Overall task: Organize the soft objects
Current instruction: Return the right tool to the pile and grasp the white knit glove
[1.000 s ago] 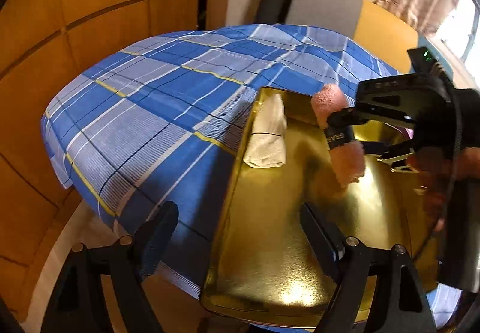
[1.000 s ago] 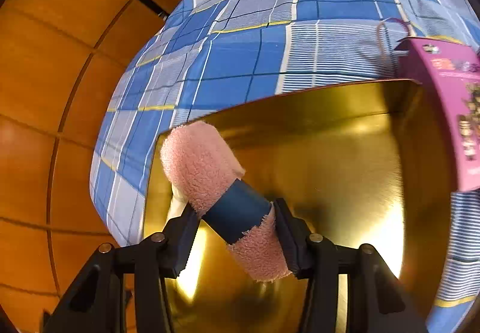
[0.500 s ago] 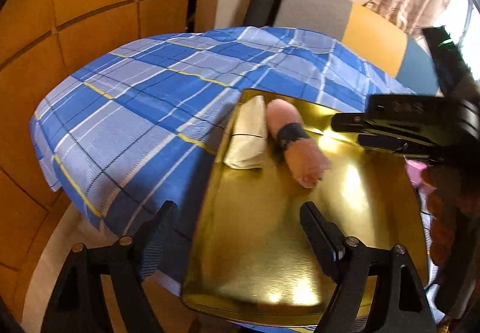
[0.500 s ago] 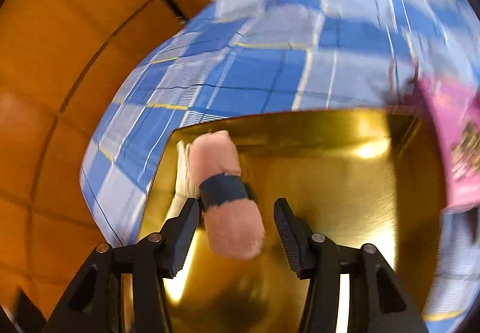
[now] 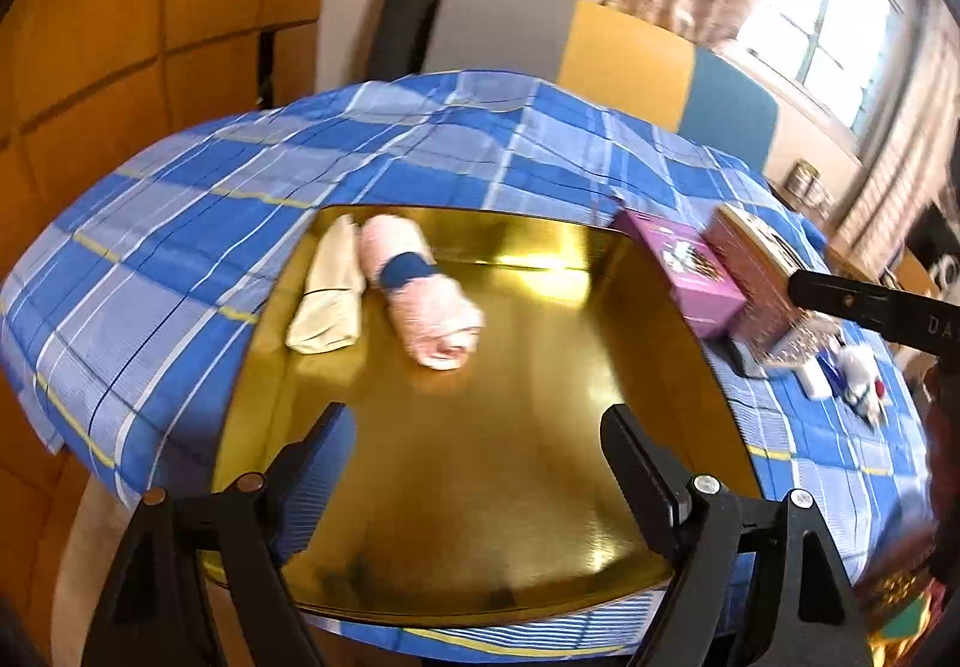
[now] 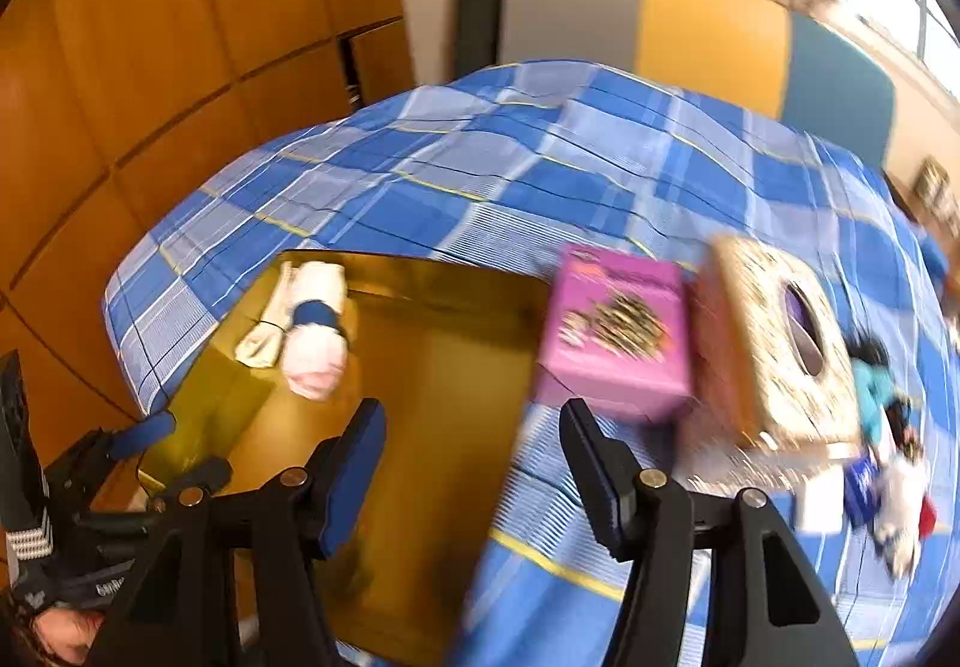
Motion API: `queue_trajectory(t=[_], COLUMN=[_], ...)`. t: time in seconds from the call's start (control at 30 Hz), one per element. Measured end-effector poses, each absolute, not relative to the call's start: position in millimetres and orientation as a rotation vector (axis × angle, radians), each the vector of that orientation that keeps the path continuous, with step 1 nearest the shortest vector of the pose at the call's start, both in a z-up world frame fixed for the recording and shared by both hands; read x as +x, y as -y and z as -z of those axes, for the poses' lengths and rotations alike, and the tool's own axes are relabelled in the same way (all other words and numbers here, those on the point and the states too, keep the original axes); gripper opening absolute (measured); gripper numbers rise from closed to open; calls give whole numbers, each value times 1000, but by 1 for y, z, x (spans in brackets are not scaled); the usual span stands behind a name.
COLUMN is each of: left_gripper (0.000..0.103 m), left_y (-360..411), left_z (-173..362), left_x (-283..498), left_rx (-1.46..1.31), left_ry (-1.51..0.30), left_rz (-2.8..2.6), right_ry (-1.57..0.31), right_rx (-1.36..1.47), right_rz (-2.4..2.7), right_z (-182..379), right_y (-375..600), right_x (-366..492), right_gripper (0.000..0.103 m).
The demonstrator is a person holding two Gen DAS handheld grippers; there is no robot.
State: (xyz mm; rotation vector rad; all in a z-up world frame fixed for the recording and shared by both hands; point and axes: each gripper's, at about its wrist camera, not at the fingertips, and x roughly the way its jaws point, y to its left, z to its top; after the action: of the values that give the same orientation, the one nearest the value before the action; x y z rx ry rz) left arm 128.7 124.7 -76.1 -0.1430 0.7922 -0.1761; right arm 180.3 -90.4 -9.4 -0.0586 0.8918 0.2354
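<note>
Gold tray (image 5: 540, 403) in the left view, holding a pink rolled towel (image 5: 423, 301) with a blue band, just beside a cream cloth (image 5: 330, 295) at the far corner; left gripper (image 5: 474, 463) empty, jaws wide. In the right view, right gripper (image 6: 474, 457) empty and opening, over the tray's edge near a purple box (image 6: 618, 331). Placing seemingly done; next probably fetching the small soft toys (image 6: 888, 463) lying well apart on the blue checked tablecloth (image 6: 480, 175).

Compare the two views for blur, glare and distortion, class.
Left wrist view: mostly sharp, bright glare on the gold tray, window blown out, fisheye bending the tablecloth. Right wrist view: motion blur smears the purple box and tissue box.
</note>
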Motion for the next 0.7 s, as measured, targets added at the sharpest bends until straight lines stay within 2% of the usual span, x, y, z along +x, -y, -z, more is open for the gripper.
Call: queue_trajectory(t=[0.17,0.3,0.53,0.7], left_gripper=[90,97,100,100], left_y=[-93,-60,4,49], left_z=[69,62,59,67], left_x=[121,111,103,100], left_rx=[-139,-134,-99,-47], left_ry=[-789,-781,-812,-848], left_rz=[293,371,488,557], right_ry=[-815,-898,-947,-904], right_rx=[-86,-97,13,126], right_rz=[-116,-43,153,291], right_z=[4,21,50,51], right_y=[154,202,300,376], right_x=[143,130,105,98], right_gripper=[61,61,61,61])
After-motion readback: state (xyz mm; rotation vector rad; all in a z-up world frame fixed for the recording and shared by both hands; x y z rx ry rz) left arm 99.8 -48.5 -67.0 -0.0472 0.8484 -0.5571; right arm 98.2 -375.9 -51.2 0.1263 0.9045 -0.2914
